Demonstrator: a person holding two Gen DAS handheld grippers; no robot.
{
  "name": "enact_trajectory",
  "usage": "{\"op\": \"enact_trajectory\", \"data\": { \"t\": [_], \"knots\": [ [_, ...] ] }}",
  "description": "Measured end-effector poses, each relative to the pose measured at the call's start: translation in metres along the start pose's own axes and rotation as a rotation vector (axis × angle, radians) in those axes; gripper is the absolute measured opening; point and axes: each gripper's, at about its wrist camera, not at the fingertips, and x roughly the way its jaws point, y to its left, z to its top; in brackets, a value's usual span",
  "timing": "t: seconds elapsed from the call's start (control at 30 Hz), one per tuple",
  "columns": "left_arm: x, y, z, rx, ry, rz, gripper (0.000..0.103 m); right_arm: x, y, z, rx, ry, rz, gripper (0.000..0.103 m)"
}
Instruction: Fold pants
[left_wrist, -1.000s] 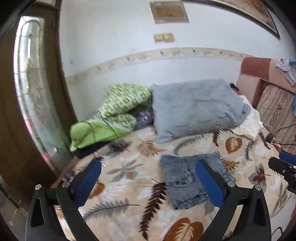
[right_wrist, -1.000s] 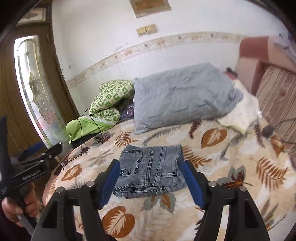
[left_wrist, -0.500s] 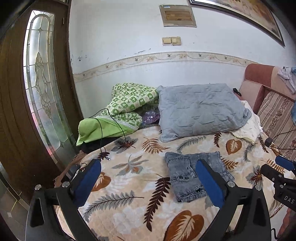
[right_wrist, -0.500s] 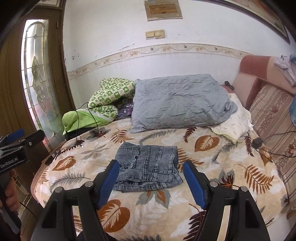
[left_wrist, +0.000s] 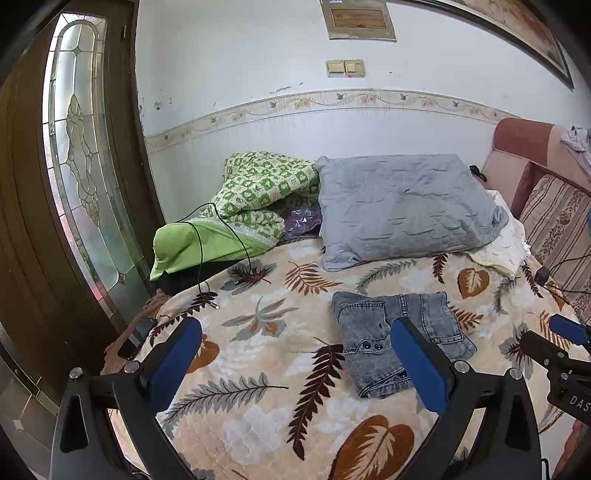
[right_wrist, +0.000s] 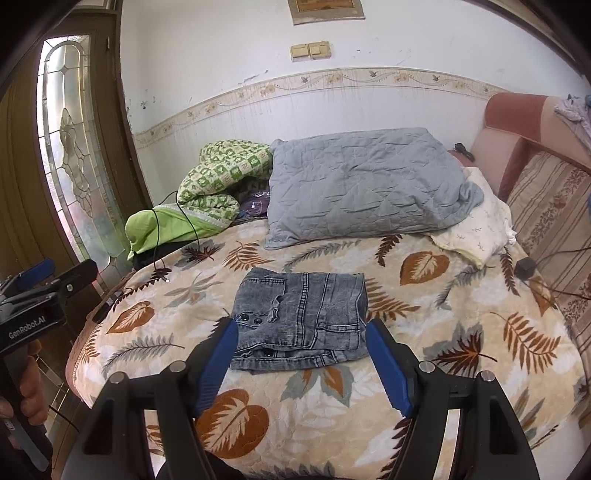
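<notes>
Grey denim pants (right_wrist: 301, 317) lie folded into a small flat rectangle in the middle of the leaf-patterned bedspread (right_wrist: 461, 332). In the left wrist view the pants (left_wrist: 373, 332) sit right of centre, partly behind my right blue pad. My right gripper (right_wrist: 301, 363) hovers over the near edge of the bed, open, with nothing between its pads; the folded pants lie just beyond them. My left gripper (left_wrist: 295, 362) is open and empty too, held over the bed's left part, away from the pants. Each gripper shows at the edge of the other's view.
A grey pillow (right_wrist: 365, 184) and a green checked blanket (right_wrist: 221, 177) lie at the head of the bed by the wall. A black cable (left_wrist: 221, 258) trails from the blanket. A striped sofa back (right_wrist: 554, 206) borders the right, a glazed wooden door (left_wrist: 74, 166) the left.
Both views have drawn back and levelled, so more of the bed and wall shows. The folded pants have stayed in place, and both grippers have stayed open.
</notes>
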Motion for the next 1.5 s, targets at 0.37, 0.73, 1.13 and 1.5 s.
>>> {"op": "enact_trajectory", "data": {
  "t": [0.37, 0.73, 1.13, 1.5],
  "knots": [
    [0.010, 0.008, -0.002, -0.019, 0.022, -0.016, 0.102, 0.008, 0.007, 0.001, 0.000, 0.013, 0.008, 0.075],
    [0.010, 0.010, -0.004, -0.025, 0.025, -0.025, 0.102, 0.010, 0.016, 0.002, -0.015, 0.017, 0.015, 0.075],
    [0.009, 0.014, -0.006, -0.030, 0.017, -0.022, 0.102, 0.010, 0.021, 0.002, -0.029, 0.017, 0.013, 0.075],
    [0.004, 0.010, -0.004, -0.008, -0.004, -0.033, 0.102, -0.001, 0.018, 0.009, -0.020, -0.018, 0.004, 0.075]
  ]
}}
